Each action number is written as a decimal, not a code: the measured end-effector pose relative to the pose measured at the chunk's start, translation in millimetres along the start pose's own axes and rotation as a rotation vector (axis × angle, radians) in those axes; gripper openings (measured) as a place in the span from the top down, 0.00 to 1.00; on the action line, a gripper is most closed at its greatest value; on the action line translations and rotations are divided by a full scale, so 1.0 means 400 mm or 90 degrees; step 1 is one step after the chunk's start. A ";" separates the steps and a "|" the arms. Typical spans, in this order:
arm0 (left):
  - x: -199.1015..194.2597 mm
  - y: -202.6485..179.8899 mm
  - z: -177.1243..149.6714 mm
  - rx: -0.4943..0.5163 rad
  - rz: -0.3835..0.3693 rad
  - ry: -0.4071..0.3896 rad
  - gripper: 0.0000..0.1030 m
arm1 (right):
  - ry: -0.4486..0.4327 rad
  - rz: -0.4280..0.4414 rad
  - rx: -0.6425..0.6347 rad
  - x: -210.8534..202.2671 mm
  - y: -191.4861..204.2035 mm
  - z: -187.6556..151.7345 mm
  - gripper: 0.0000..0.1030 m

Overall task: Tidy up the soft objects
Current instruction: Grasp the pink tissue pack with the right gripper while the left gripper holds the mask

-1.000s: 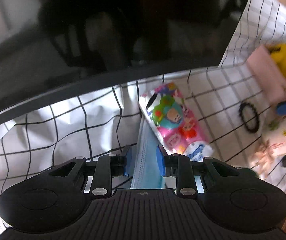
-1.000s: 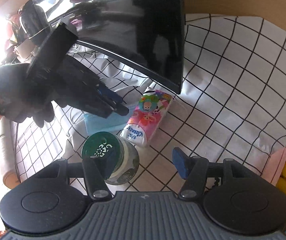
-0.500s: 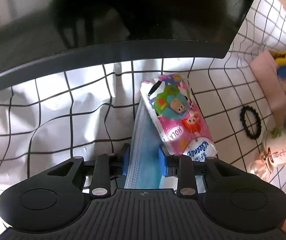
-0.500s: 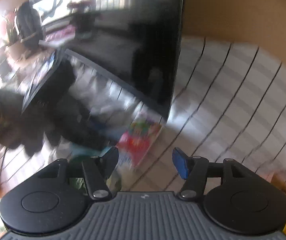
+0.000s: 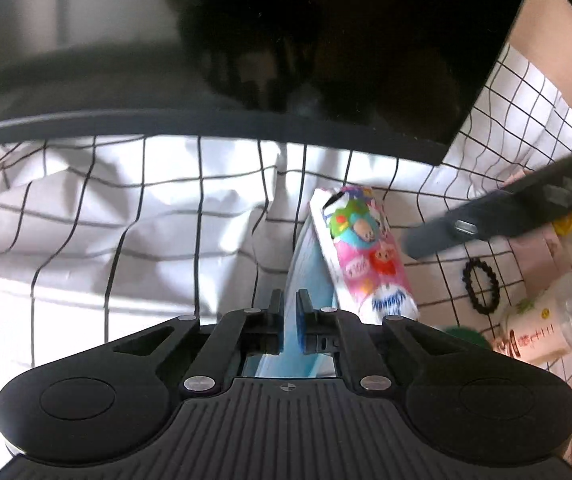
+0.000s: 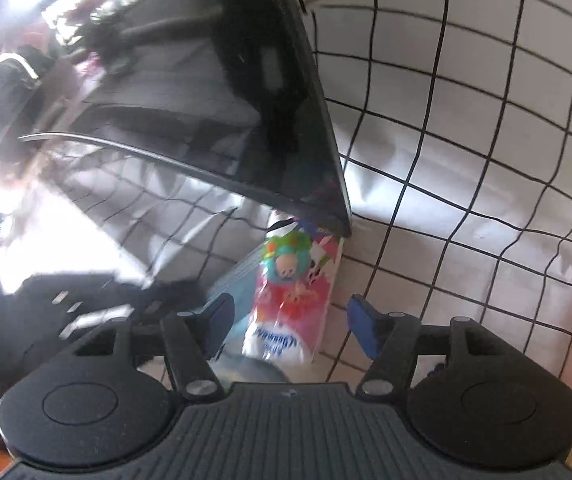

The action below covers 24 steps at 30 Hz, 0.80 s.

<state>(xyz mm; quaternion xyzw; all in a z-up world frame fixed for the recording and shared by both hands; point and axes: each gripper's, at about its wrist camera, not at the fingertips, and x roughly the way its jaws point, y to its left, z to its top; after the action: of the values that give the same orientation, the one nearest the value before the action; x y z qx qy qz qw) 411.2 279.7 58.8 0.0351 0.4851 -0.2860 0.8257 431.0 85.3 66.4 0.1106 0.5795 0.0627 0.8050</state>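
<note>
- The left gripper (image 5: 290, 322) has just been closing and now pinches the near edge of the blue face mask (image 5: 308, 270), seemingly to draw it from under the tissue pack (image 5: 362, 256) lying across its right edge.
- The right gripper (image 6: 286, 322) has its jaws apart astride the tissue pack (image 6: 294, 300), pads clear of it, likely to take it next.
- Both soft items lie on a wrinkled white grid-patterned cloth (image 5: 134, 240), just in front of a dark monitor (image 5: 286, 40).
- To the right sit a black beaded bracelet (image 5: 481, 286) and a jar (image 5: 546, 324).
</note>
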 end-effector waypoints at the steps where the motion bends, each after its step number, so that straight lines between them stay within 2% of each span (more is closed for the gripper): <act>1: -0.002 0.000 -0.008 -0.003 0.005 -0.004 0.92 | -0.001 -0.007 0.003 0.014 0.003 0.000 0.39; 5: -0.004 0.002 -0.014 -0.015 -0.018 -0.015 0.92 | -0.011 -0.026 0.005 0.064 0.013 -0.019 0.39; 8: 0.003 0.006 0.016 -0.009 -0.028 0.008 0.91 | -0.006 -0.028 0.010 0.081 0.005 -0.018 0.39; 12: 0.039 -0.003 0.044 0.014 -0.005 0.029 0.88 | -0.016 -0.013 0.003 0.054 -0.008 -0.028 0.39; 14: 0.063 -0.009 0.059 0.029 -0.001 0.055 0.88 | -0.021 -0.014 -0.015 0.041 -0.010 -0.034 0.39; 18: 0.117 -0.011 0.073 0.026 -0.034 0.113 0.88 | -0.025 -0.018 -0.032 0.038 -0.017 -0.043 0.39; 24: 0.136 -0.070 0.061 0.110 0.011 0.110 0.86 | -0.021 -0.010 -0.010 0.046 -0.038 -0.045 0.39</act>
<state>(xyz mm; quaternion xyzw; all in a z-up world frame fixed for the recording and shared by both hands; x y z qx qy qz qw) 436.0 224.1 33.1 0.1352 0.5277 -0.3154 0.7770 419.4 76.8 40.2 0.1005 0.5662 0.0590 0.8160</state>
